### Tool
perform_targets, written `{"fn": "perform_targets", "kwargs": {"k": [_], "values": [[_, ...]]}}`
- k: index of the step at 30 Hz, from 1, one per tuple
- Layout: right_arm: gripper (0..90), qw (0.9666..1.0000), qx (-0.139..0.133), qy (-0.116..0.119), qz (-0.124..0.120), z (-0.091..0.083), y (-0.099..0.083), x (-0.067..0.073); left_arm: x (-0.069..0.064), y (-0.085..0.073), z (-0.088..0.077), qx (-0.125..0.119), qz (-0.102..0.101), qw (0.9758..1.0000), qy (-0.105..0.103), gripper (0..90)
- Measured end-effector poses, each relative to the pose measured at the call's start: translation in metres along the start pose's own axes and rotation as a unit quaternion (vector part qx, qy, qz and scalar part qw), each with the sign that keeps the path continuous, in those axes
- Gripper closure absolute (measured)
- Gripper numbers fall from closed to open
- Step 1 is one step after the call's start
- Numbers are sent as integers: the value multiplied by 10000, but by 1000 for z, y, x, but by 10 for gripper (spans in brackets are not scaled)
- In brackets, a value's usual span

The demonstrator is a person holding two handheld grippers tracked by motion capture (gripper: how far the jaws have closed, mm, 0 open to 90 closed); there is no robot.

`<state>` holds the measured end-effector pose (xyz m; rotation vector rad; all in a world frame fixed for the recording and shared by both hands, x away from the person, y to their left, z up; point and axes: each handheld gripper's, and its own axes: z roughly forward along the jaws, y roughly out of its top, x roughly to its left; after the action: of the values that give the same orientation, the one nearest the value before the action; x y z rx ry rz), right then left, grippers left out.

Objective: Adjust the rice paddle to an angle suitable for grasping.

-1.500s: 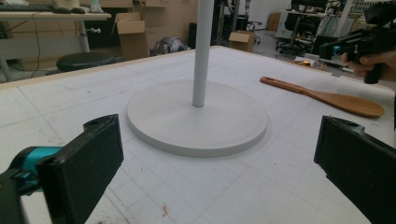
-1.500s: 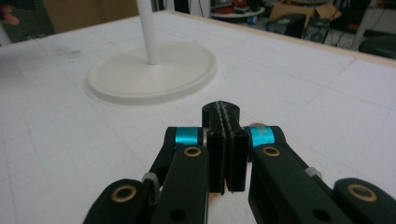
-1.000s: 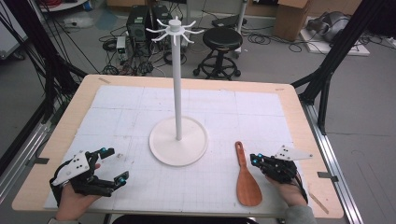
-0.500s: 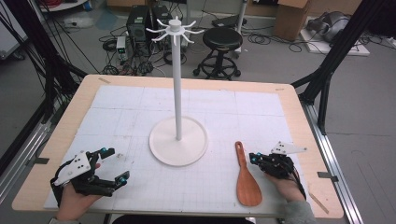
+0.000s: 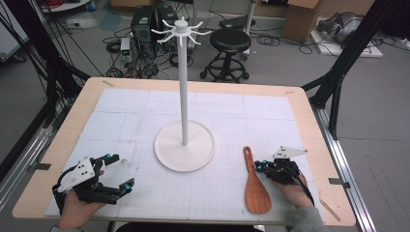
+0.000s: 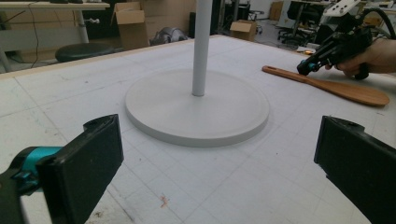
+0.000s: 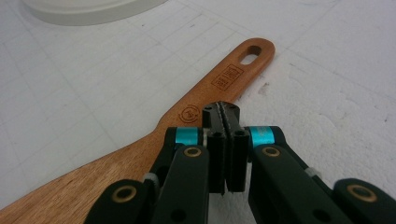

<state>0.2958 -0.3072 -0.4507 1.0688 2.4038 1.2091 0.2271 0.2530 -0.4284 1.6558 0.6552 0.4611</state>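
Just left of right gripper [image 5: 261, 166], wooden spatula [image 5: 255, 186].

White stand [image 5: 184, 145] with hooked top, upright mid-table [image 5: 309, 121] on gridded mat [image 5: 121, 111]. Beyond the table's far edge: black stool [image 5: 231, 41], computer towers [image 5: 145, 21], floor cables. Cardboard box [image 5: 300, 19] right of the stool.

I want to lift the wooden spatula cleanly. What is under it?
The wooden spatula lies flat on the white gridded mat. Nothing else shows beneath it. The shut right gripper covers part of its handle, so that stretch is hidden.
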Motion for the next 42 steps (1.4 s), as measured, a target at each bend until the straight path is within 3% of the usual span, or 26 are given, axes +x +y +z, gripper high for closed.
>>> {"fn": "perform_targets", "kwargs": {"k": [11, 29, 32, 42], "values": [[895, 9997, 90, 4, -212, 3, 3, 5, 0, -1, -2, 30, 20, 10000, 54, 18], [895, 9974, 252, 445, -514, 20, 16, 23, -1, -2, -8, 83, 24, 9999, 146, 18], [895, 9960, 283, 607, -587, 25, 20, 27, -1, -3, -10, 80, 8, 9998, 175, 18], [895, 9928, 369, 841, -766, 31, 26, 36, -2, -4, -14, 88, 14, 9997, 219, 18]]}}
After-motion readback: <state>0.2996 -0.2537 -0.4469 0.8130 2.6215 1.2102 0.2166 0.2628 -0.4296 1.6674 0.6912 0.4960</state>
